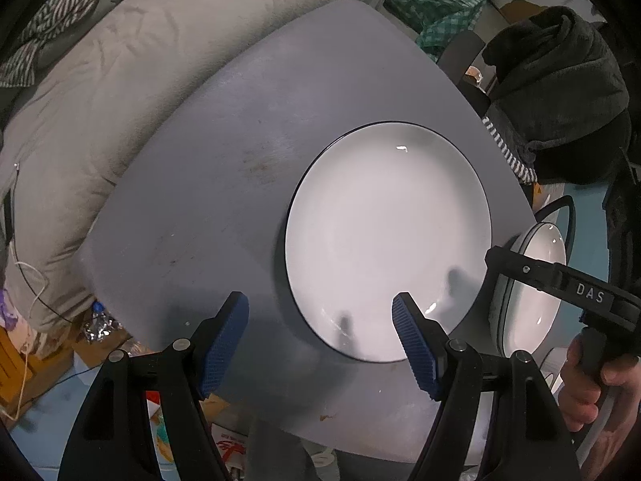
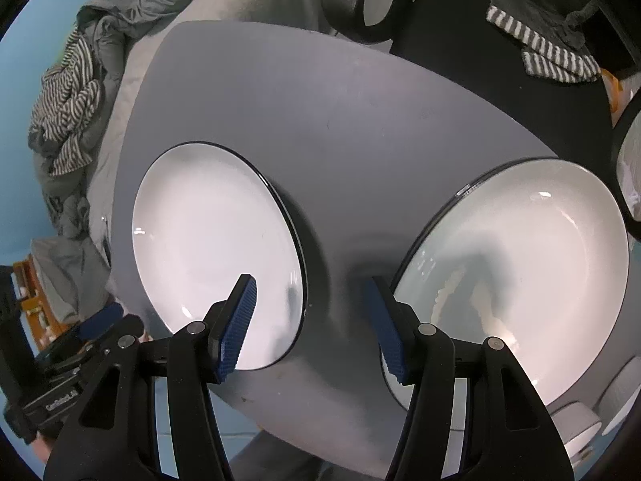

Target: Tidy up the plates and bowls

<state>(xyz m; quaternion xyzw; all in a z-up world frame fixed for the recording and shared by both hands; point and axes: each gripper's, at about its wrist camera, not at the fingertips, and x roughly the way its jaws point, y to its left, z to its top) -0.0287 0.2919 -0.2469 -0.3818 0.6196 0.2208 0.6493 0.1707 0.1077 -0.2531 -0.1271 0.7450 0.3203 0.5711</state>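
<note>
Left gripper [image 1: 320,340]: its jaws are held wide apart and nothing is between them. It hangs over the near edge of the grey table [image 1: 208,168], with the right blue pad above the near rim of the flat plate [image 1: 388,240].

Right gripper [image 2: 310,322]: it is spread wide as well and holds nothing. It is seen above the bare strip of table between the two dishes, one pad over the rim of each.

Where the dishes are: the flat plate [image 2: 216,256] lies on the left part of the table [image 2: 340,120]; the deeper bowl-like plate [image 2: 517,264] lies on the right part, partly over the table edge. The two are apart, not touching.

Step in hand: it is judged that one dish is about to be taken at its rim, so that both can be stacked. Nothing is yet gripped.

How it is done well: the rim should be approached low and from the side, one pad under the edge and one on top. The glaze looks smooth, so a firm closing is advised before lifting. The dish should be kept level.

Contents of the flat plate: nothing is seen in it, only reflections and shadows of the pads.

Contents of the bowl-like plate: no food is seen; pale marks near the bottom may be only reflections, and this cannot be told.

Risk: the overhanging dish could be pushed off the edge.
</note>
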